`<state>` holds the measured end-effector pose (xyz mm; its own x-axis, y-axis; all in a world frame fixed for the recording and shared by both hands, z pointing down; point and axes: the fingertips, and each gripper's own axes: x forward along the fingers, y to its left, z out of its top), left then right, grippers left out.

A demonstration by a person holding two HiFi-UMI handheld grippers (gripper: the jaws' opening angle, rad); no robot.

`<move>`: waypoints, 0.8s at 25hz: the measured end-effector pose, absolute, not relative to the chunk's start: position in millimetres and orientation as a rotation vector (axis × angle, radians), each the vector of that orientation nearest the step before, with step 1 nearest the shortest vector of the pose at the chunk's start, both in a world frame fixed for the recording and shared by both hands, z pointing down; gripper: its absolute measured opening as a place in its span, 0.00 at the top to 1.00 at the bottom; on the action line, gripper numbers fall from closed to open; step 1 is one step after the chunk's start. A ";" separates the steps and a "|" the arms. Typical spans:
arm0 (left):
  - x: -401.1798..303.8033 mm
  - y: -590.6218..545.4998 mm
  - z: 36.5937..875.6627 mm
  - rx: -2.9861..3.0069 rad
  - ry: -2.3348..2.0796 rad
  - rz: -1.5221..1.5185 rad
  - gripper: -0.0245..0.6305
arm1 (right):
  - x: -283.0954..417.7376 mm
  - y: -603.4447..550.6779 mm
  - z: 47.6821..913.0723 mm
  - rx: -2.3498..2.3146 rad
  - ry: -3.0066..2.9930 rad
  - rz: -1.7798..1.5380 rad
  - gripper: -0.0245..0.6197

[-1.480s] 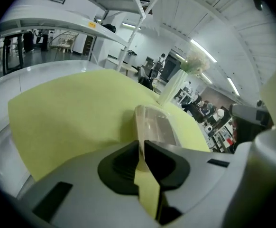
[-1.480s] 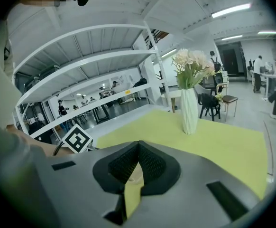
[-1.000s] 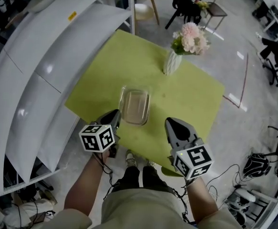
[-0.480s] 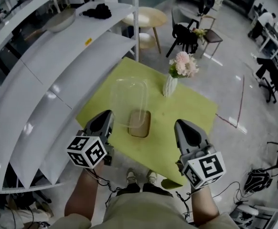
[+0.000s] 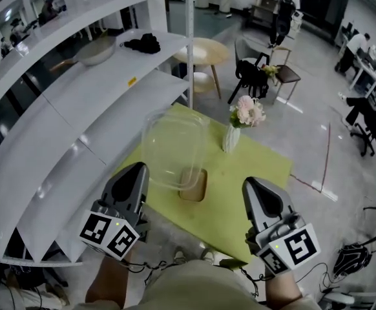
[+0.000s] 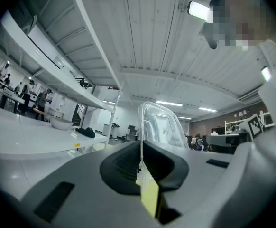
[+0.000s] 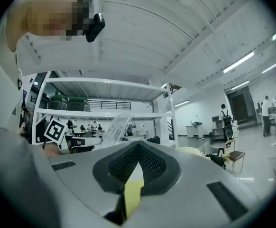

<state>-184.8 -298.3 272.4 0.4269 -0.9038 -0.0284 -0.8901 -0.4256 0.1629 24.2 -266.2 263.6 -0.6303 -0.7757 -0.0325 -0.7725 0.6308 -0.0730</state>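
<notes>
My left gripper (image 5: 138,172) is shut on the rim of a clear plastic lid (image 5: 173,148), held up in the air above the yellow-green table (image 5: 252,173). In the left gripper view the lid (image 6: 159,127) stands upright out of the closed jaws of the left gripper (image 6: 141,148). Below it the open container base (image 5: 193,185) rests on the table. My right gripper (image 5: 256,189) hovers to the right of the base, shut with nothing in it. The right gripper view shows the right gripper (image 7: 137,151) with its jaws together, and the lid (image 7: 115,126) off to the left.
A white vase of pink flowers (image 5: 232,137) stands at the table's far side. White curved shelves (image 5: 78,108) run along the left, with a pan (image 5: 94,50) and a black cloth (image 5: 143,42) on them. A round wooden table (image 5: 202,50) and chair (image 5: 256,76) stand beyond.
The left gripper has lifted the clear lid off the container base and raised it well above the table. Both grippers now point higher, toward the shelves and ceiling.
</notes>
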 end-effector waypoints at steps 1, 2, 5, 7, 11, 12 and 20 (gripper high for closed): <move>-184.3 -293.0 268.0 2.563 -1.621 -0.169 0.93 | 24.5 -262.8 258.7 -1.315 2.779 -0.063 0.95; -183.5 -288.5 265.0 2.577 -1.630 -0.167 0.93 | 25.0 -260.5 255.0 -1.313 2.778 -0.050 0.95; -179.8 -278.6 264.0 2.599 -1.632 -0.150 0.93 | 27.4 -255.9 251.9 -1.325 2.777 -0.053 0.95; -179.3 -272.2 269.4 2.596 -1.633 -0.132 0.93 | 26.5 -251.9 255.6 -1.326 2.790 -0.076 0.95; -184.1 -263.7 286.6 2.556 -1.640 -0.103 0.93 | 19.7 -247.9 272.0 -1.314 2.847 -0.104 0.95; -184.9 -263.1 290.3 2.546 -1.641 -0.098 0.93 | 19.1 -248.3 275.4 -1.311 2.856 -0.113 0.95; -185.3 -267.0 299.0 2.527 -1.641 -0.081 0.93 | 15.8 -259.0 283.2 -1.309 2.878 -0.125 0.95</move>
<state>-185.3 -267.0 299.0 0.4084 -0.9125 0.0247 -0.9057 -0.4016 0.1357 15.8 -259.0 283.2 -0.6573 -0.7518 0.0532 -0.7536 0.6544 -0.0625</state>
